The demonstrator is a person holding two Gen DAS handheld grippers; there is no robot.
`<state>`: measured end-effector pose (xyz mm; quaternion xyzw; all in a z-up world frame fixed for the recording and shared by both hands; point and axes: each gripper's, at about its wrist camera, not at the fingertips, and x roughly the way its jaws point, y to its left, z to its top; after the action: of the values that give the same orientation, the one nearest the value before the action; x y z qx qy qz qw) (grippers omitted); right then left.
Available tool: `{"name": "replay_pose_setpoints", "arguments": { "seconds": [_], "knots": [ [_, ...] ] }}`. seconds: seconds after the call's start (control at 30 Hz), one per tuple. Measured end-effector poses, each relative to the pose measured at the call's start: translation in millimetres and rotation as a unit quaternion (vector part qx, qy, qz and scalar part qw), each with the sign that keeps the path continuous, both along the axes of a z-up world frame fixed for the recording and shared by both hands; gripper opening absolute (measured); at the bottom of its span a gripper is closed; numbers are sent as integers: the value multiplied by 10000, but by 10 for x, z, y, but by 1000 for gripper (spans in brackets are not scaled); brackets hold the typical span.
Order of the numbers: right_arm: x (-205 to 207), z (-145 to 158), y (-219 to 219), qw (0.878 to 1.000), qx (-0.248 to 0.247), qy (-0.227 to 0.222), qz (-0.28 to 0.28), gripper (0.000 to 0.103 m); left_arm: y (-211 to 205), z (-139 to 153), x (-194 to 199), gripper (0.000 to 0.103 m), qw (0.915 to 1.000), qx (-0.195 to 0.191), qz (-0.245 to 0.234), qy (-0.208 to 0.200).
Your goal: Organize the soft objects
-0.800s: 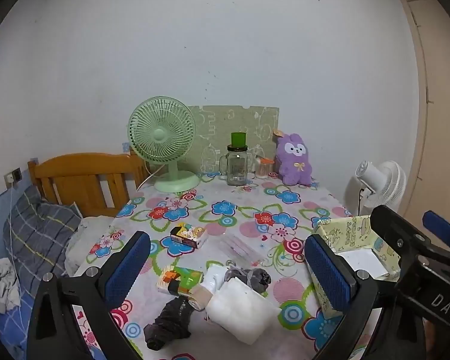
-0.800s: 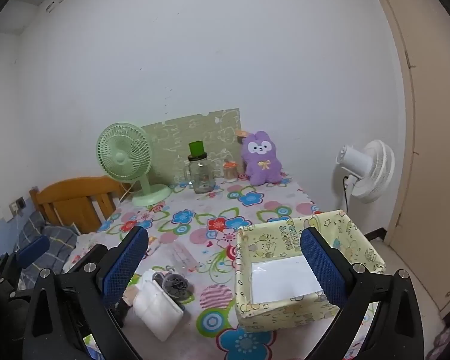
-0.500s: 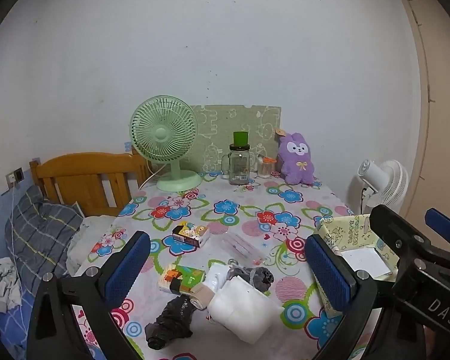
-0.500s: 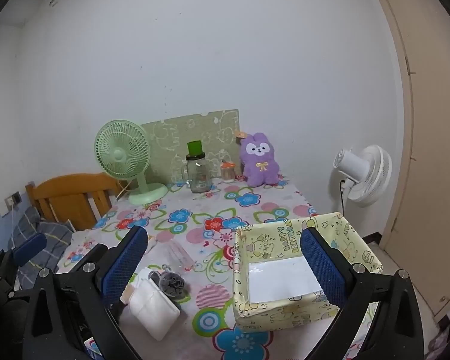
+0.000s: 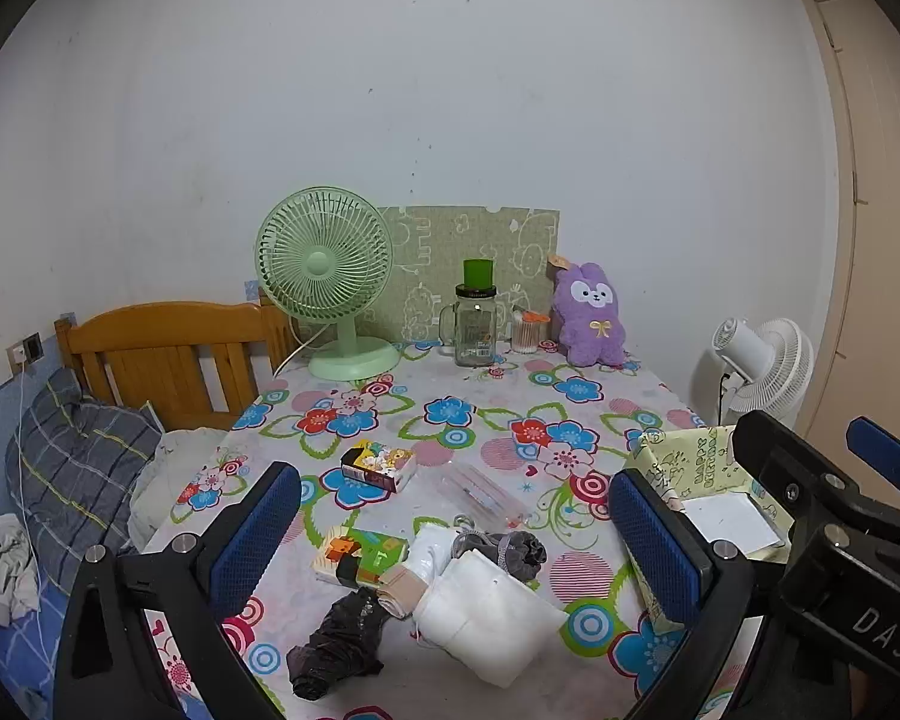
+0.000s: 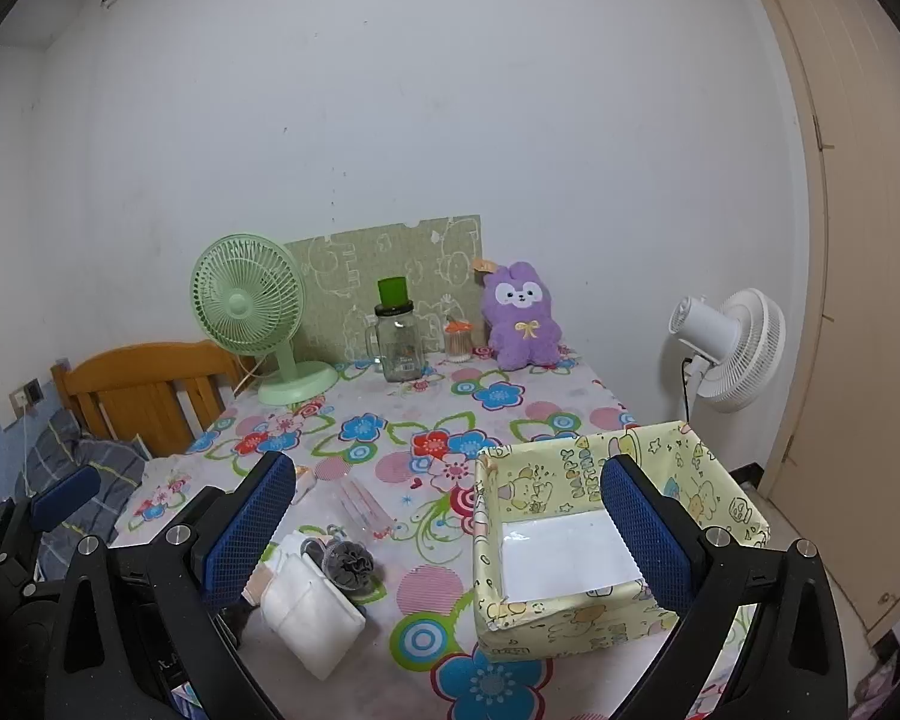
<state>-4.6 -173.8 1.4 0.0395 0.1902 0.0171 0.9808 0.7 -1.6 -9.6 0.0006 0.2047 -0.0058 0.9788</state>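
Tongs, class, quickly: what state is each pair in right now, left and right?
Left tongs: open, holding nothing, above the pile of soft things.
Right tongs: open, holding nothing, above the table by the yellow box.

My left gripper (image 5: 456, 546) hangs tilted a little downward, jaws spread wide, nothing between the blue pads. My right gripper (image 6: 447, 531) sits just beside it, same slight downward tilt, jaws equally wide and empty.

Each gripper is black, with 2 fingers faced in blue mesh-textured pads (image 5: 252, 540) and silver screws at the finger joints; the right gripper (image 5: 834, 546) carries white "DAS" lettering.
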Motion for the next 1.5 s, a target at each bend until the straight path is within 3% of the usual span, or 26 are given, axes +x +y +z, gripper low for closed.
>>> {"name": "replay_pose_setpoints", "arguments": {
  "seconds": [1.5],
  "knots": [
    [15, 31, 16, 10000, -18, 1, 0, 103, -25, 9, 18, 102, 10000, -66, -54, 21]
  ]
}}
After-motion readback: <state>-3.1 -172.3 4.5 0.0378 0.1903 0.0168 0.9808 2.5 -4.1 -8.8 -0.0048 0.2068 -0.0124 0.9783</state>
